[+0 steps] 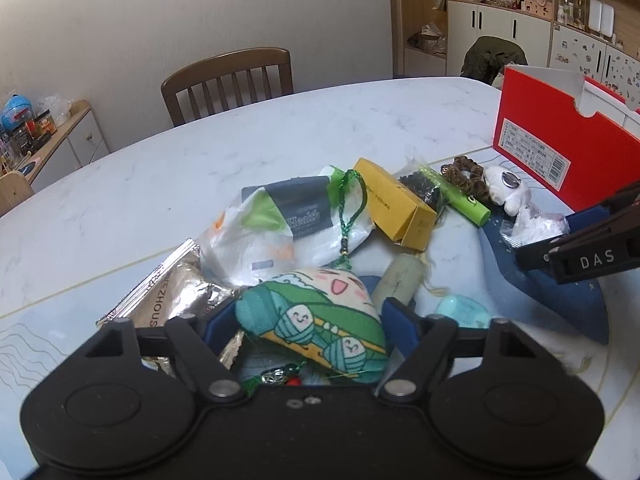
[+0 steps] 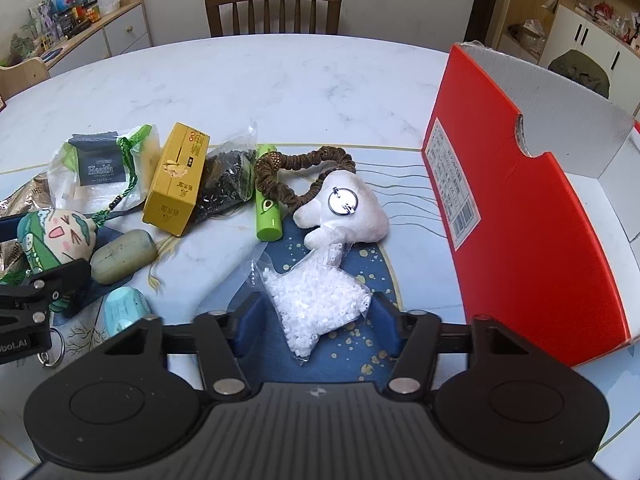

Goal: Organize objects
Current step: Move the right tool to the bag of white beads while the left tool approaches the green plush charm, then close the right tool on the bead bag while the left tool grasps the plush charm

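A green plush sachet (image 1: 312,320) with a cartoon face sits deep between my left gripper's (image 1: 308,322) blue pads, which press both its sides; its green cord trails over a white "Health" bag (image 1: 280,220). My right gripper (image 2: 318,320) is closed against both sides of a clear bag of white beads (image 2: 316,300) that rests on the blue mat (image 2: 352,360). The open red shoebox (image 2: 520,208) stands to the right. In the right wrist view the left gripper (image 2: 36,248) holds the sachet (image 2: 56,232) at far left.
A yellow box (image 2: 176,184), dark tea bag (image 2: 224,184), green tube (image 2: 268,216), brown scrunchie (image 2: 304,168), white plush (image 2: 344,212), olive soap bar (image 2: 124,256), turquoise case (image 2: 124,308) and foil pack (image 1: 172,292) crowd the marble table (image 2: 280,80). A wooden chair (image 2: 274,8) stands behind.
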`<state>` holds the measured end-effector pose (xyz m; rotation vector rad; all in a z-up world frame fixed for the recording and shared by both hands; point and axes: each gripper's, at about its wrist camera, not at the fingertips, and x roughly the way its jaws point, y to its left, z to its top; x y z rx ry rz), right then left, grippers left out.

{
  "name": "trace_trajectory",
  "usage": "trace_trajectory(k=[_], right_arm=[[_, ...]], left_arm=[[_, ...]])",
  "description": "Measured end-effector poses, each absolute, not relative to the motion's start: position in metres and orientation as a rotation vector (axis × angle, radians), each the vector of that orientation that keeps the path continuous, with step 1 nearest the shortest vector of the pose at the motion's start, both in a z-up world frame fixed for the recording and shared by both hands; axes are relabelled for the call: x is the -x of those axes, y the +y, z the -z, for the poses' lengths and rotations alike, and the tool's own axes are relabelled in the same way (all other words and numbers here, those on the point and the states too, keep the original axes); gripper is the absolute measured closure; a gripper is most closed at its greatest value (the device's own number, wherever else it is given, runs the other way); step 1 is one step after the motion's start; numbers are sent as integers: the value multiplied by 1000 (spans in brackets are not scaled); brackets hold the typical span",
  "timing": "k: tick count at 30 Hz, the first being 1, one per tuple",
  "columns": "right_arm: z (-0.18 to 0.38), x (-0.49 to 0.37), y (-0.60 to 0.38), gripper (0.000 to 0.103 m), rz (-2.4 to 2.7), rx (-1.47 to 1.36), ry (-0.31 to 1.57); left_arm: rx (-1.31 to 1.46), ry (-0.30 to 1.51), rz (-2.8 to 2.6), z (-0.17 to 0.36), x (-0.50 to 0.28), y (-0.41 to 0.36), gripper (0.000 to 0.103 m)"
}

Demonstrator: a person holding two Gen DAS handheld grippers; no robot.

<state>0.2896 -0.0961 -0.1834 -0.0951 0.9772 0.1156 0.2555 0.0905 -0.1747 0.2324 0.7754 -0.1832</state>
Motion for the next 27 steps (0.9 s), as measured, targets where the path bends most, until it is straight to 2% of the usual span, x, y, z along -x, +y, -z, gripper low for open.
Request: trace_trajectory(k=[4,9,18,27], right_arm=[[181,-288,-96,58,-110,97,972],[175,-284,-97,65,-104,99,963],[151,-267,-100,68,-102,58,940],[110,-245,-106,68,-136,21,902]], left_arm=[[-215,783,178,174,-257,92,33],[-195,786,174,170,-257,94,35],[-128,779,180,149,-251,98,36],[-59,750,210,104,-242,98,36]])
